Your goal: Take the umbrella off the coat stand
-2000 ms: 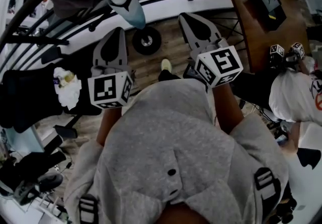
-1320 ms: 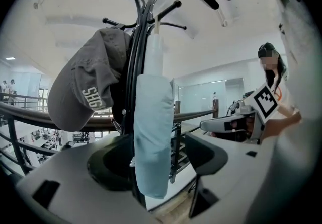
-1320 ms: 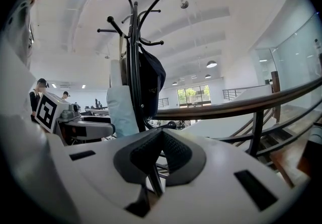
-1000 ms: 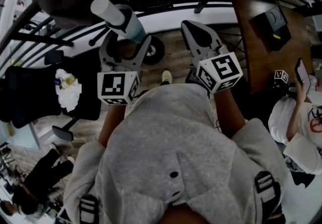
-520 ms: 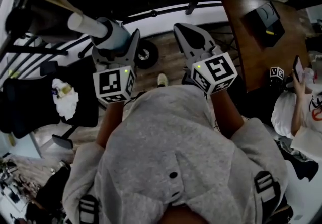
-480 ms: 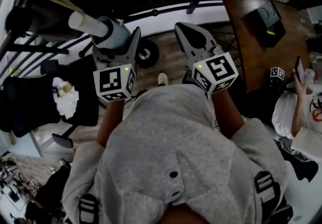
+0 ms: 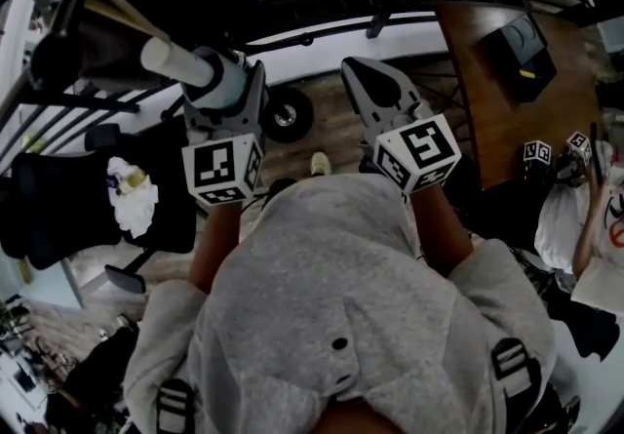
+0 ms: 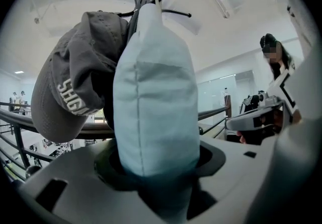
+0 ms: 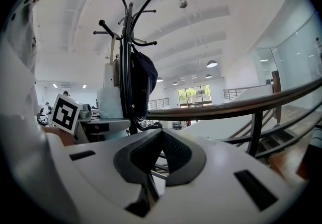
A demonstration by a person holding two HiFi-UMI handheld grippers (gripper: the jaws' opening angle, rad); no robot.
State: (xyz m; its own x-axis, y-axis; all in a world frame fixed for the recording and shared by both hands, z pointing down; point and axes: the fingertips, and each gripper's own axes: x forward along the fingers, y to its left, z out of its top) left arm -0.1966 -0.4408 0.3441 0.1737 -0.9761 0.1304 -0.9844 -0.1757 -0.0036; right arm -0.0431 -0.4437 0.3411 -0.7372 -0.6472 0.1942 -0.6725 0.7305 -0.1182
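Left gripper [image 7: 229, 89] jaws, just closing, clamp the umbrella [image 8: 153, 102] at 12 o'clock. Long axis runs 6–12, top hung on coat stand [image 9: 126, 67]. Right gripper [image 7: 370, 81] closed, empty, farther off.

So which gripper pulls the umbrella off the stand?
Left. The left gripper has just been closing on the pale blue fabric-sleeved umbrella; the right gripper is shut, empty, clear of it.

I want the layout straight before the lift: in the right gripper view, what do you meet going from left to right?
Left to right: marker cube, umbrella, coat stand, dark cap, handrail.
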